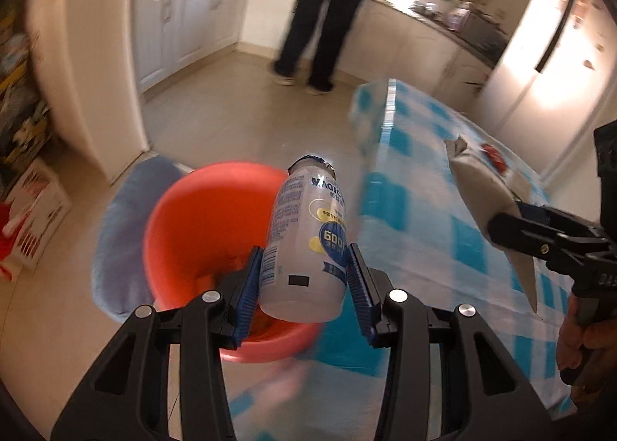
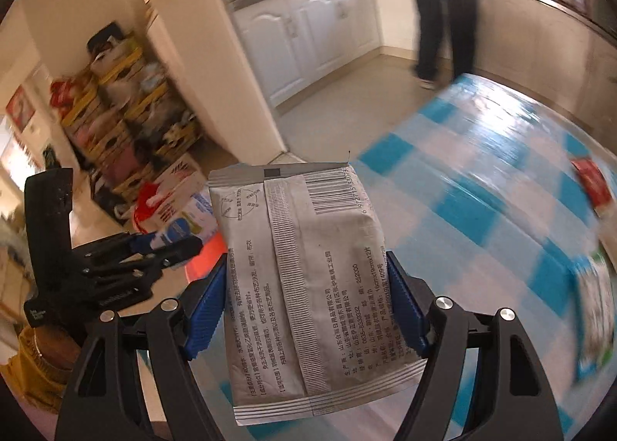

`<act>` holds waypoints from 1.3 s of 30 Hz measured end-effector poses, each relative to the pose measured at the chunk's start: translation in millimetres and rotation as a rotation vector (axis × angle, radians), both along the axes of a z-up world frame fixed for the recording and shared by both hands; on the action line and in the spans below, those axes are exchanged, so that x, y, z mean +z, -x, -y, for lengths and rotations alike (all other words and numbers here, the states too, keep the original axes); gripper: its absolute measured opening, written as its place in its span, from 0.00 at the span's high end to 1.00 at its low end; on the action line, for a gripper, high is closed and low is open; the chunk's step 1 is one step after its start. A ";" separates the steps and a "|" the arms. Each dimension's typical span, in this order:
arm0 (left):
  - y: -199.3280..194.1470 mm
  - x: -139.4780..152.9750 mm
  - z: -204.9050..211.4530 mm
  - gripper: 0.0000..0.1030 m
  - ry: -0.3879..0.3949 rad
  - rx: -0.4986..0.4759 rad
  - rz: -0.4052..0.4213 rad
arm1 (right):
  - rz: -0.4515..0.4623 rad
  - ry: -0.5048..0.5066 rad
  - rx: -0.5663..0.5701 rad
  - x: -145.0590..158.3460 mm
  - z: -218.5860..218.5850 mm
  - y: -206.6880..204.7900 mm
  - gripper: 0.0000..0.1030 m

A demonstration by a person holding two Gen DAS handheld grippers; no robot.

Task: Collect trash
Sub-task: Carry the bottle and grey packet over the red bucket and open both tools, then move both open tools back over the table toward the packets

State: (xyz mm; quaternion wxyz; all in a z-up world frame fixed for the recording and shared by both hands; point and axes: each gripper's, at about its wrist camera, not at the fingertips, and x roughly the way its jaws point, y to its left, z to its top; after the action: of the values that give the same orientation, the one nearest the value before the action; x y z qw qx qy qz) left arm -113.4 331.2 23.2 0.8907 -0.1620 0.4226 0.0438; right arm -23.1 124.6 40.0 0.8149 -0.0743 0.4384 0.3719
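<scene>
1. Blue-and-white checked table (image 1: 443, 209) filling the right half of the left wrist view and the right of the right wrist view, with more wrappers lying blurred at its far right edge.
2. Orange bucket (image 1: 204, 217) on the floor, lower centre-left of the left wrist view, just beside the table edge and right below the bottle; probably the place for the trash.
3. Grey foil pouch (image 2: 308, 286) in the centre of the right wrist view, printed back and barcode facing the camera. Clamped across its width by the right gripper (image 2: 306, 306), jaws standing fairly wide, blue pads on both side edges. Likely light, thin and crinkly, bowing under the squeeze; best taken across the flat body, not the sealed ends.
4. White plastic bottle (image 1: 306, 240) in the centre of the left wrist view, neck pointing to the top of the frame with torn foil at the mouth. Pinched low on its body by the left gripper (image 1: 304, 279), jaws narrow. Probably empty and light, smooth-walled, so apt to slip; mid-body the safest hold.
</scene>
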 end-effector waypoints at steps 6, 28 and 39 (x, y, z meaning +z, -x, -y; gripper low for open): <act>-8.9 -21.5 -24.6 0.57 0.013 0.050 -0.074 | -0.028 0.022 0.080 -10.7 -59.3 -13.0 0.26; -1.8 -41.4 -38.6 0.24 -0.012 0.142 -0.154 | -0.125 -0.090 0.017 -25.0 -62.9 -36.6 0.14; -2.5 -8.5 -8.1 0.21 -0.040 0.080 -0.073 | -0.027 -0.097 -0.154 -9.7 19.6 -2.7 0.14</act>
State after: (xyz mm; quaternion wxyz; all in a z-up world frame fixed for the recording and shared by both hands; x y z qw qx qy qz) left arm -110.9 339.3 14.7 0.8753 -0.1593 0.4468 0.0937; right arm -20.4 105.1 30.3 0.8376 0.0043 0.4352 0.3301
